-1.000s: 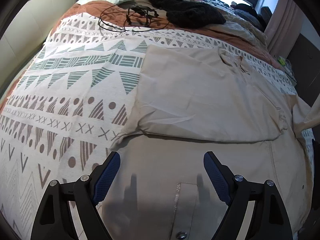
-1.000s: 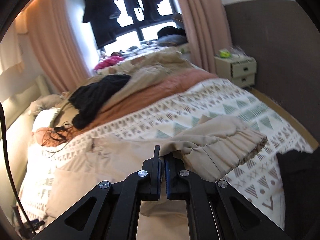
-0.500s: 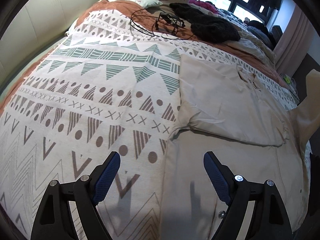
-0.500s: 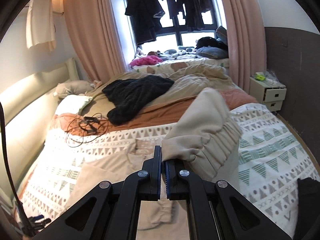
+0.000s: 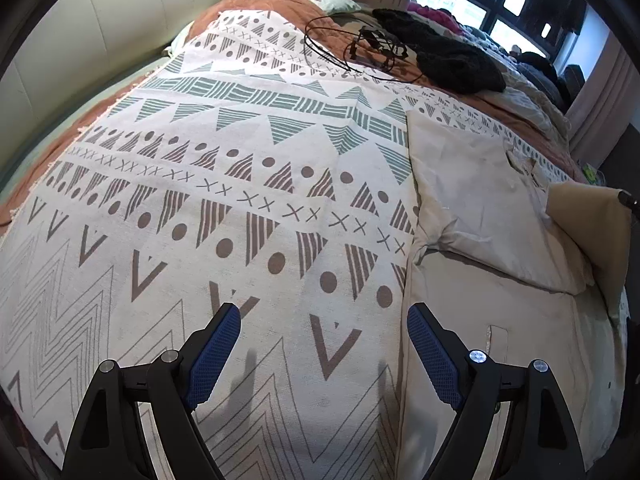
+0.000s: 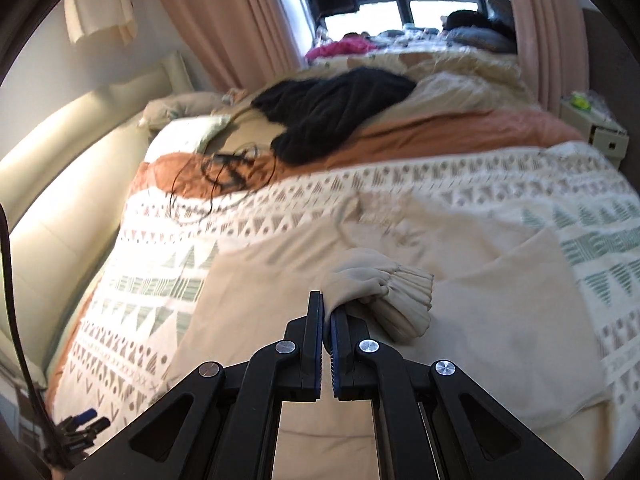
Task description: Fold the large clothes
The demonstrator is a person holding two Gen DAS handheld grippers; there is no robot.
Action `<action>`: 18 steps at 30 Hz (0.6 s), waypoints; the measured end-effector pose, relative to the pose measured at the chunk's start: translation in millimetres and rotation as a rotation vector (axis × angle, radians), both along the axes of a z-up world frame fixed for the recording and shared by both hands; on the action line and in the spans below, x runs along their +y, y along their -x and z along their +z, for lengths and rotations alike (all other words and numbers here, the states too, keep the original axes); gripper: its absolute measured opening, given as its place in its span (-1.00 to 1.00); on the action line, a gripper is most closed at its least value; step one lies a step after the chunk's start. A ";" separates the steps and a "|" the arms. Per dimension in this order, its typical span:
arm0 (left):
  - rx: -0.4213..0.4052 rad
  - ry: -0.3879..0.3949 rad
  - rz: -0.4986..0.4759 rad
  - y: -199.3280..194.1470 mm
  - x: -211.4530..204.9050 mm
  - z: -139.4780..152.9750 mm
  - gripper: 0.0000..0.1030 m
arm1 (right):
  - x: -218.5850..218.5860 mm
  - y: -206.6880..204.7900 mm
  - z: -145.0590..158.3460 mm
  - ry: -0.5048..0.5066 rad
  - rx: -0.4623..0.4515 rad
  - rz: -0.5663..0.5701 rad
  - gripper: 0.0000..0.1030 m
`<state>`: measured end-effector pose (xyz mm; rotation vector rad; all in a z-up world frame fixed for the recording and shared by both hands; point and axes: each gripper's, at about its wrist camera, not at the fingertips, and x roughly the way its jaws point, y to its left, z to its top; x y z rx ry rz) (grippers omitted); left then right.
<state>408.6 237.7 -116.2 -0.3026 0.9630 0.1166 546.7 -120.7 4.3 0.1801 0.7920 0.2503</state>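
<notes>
Jacket [image 5: 480, 208] lies on bed [image 5: 200, 200], ahead-right of left claw [image 5: 324, 344]; cables [image 5: 360, 48] and dark garment [image 5: 448, 60] far ahead; cuff [image 6: 384, 292] at right claw [image 6: 326, 312] tips.

Bed: covered by a patterned blanket [image 5: 224, 208] over a rust-brown quilt [image 6: 460, 136].
On the blanket: a beige garment [image 5: 480, 208], spread flat.
Beyond the blanket, on the quilt: black cables [image 5: 360, 48]; beside them a black knit [image 5: 448, 60]; a pale pillow [image 6: 188, 136] near the headboard [image 6: 60, 184].
</notes>
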 end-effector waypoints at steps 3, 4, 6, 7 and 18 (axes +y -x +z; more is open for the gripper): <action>0.005 0.001 0.005 1.7 2.4 -0.7 0.67 | 28.8 -1.5 -30.0 0.047 0.090 0.063 -0.82; 0.005 0.000 0.003 1.6 1.9 -0.2 0.67 | 39.1 -1.1 -39.3 0.085 0.118 0.089 -0.76; 0.004 -0.006 -0.003 1.3 -0.6 1.3 0.67 | 53.1 6.0 -52.9 0.143 0.150 0.151 -0.18; 0.003 -0.008 -0.006 0.5 -2.2 2.3 0.67 | 55.8 12.0 -56.9 0.156 0.149 0.171 -0.06; -0.005 -0.027 -0.110 -29.4 -64.8 17.1 0.67 | -41.1 44.2 -65.0 0.144 0.169 0.059 0.11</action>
